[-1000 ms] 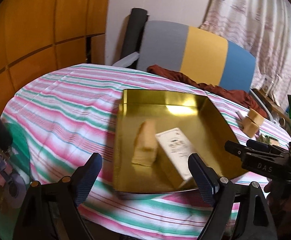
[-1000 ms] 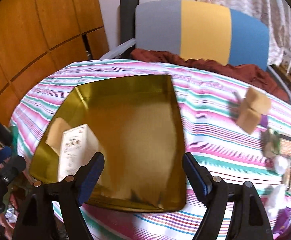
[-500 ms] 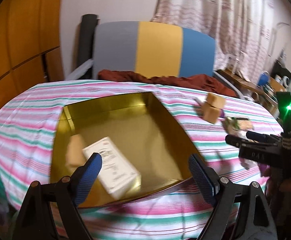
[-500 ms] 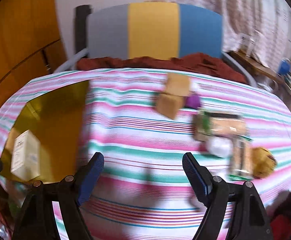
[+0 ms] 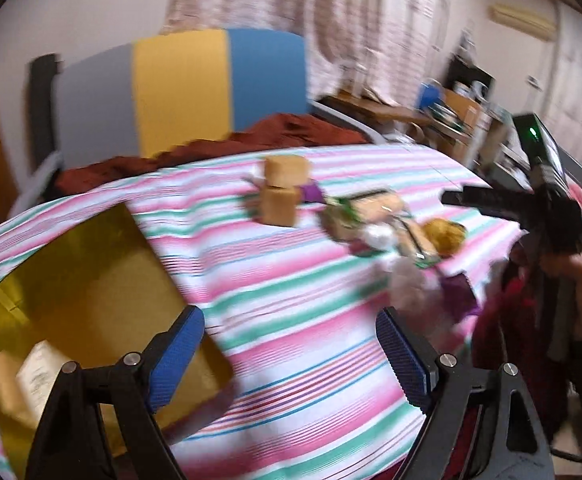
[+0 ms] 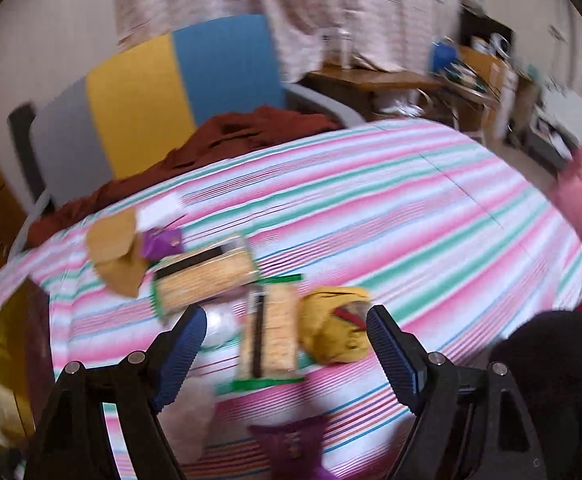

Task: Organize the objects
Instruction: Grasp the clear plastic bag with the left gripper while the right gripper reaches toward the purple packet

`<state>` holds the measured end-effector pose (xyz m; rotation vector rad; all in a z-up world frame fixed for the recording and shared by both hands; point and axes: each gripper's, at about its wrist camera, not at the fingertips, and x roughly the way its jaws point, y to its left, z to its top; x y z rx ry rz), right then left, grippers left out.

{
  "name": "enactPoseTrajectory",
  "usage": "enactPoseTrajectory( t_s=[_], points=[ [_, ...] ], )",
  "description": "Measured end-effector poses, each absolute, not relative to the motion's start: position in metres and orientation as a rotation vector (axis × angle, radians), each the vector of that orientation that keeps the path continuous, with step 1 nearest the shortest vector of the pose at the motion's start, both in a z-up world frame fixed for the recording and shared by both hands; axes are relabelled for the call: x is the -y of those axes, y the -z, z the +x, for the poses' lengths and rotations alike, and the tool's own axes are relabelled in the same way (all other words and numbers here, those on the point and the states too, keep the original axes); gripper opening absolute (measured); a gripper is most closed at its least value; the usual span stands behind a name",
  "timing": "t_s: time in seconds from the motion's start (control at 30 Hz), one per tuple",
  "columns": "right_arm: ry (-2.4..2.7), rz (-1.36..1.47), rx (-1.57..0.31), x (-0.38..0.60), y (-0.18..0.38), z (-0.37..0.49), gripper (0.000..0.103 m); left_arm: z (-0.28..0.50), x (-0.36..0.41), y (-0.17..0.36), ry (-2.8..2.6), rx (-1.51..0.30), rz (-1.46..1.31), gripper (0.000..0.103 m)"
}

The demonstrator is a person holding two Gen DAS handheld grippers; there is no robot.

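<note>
My right gripper (image 6: 287, 316) hovers over a blurred pile on the striped table. A cracker pack (image 6: 269, 336) and a yellow pouch (image 6: 337, 328) lie below its gap. Its jaws are opening, and nothing is pressed between the blue pads. A second cracker pack (image 6: 203, 276), two tan boxes (image 6: 115, 252) and a purple packet (image 6: 161, 240) lie farther left. My left gripper (image 5: 287, 320) stands open over bare cloth, just right of the gold tray (image 5: 91, 280). A white box (image 5: 39, 376) lies in that tray. The same pile (image 5: 371, 216) sits ahead of it.
A chair (image 6: 151, 92) with a grey, yellow and blue back stands behind the table, a rust-brown cloth (image 6: 243, 132) draped on it. Another purple packet (image 6: 291, 440) lies near the front edge. A cluttered desk (image 6: 391, 80) is at the back right. A dark sleeve (image 6: 551, 360) is low right.
Both views have swung right, from the gold tray toward the snack pile. The tray now sits at the left edge, and the pile lies under the right gripper.
</note>
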<state>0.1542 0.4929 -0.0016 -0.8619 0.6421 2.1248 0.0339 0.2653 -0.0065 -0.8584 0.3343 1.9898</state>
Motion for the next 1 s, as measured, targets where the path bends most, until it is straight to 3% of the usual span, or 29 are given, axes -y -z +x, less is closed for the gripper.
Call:
enactPoseTrajectory(
  t_s=[0.13, 0.27, 0.4, 0.63, 0.67, 0.7, 0.73, 1.0],
  points=[
    [-2.128, -0.755, -0.764, -0.501, 0.001, 0.167, 0.084, 0.040, -0.307, 0.023, -1.858, -0.356, -0.878, 0.079],
    [-2.158, -0.708, -0.800, -0.502, -0.002, 0.172, 0.084, 0.040, -0.353, 0.043, -1.740, -0.367, -0.950, 0.064],
    [-2.163, -0.718, -0.867, -0.506, 0.002, 0.171, 0.085, 0.041, -0.387, 0.058, -1.687, -0.382, -1.001, 0.058],
    [-2.159, -0.734, -0.892, -0.506, 0.007, 0.169, 0.085, 0.045, -0.428, 0.082, -1.630, -0.423, -1.050, 0.057],
    [-2.159, -0.736, -0.889, -0.506, 0.007, 0.169, 0.085, 0.044, -0.431, 0.086, -1.627, -0.420, -1.058, 0.054],
    [-2.155, -0.743, -0.884, -0.506, 0.007, 0.168, 0.085, 0.043, -0.434, 0.091, -1.620, -0.416, -1.068, 0.040],
    [-2.154, -0.746, -0.883, -0.507, 0.007, 0.167, 0.085, 0.042, -0.436, 0.096, -1.631, -0.421, -1.074, 0.036],
    [-2.132, -0.796, -0.871, -0.507, 0.012, 0.162, 0.085, 0.043, -0.395, 0.095, -1.742, -0.392, -1.007, 0.033]
  ],
)
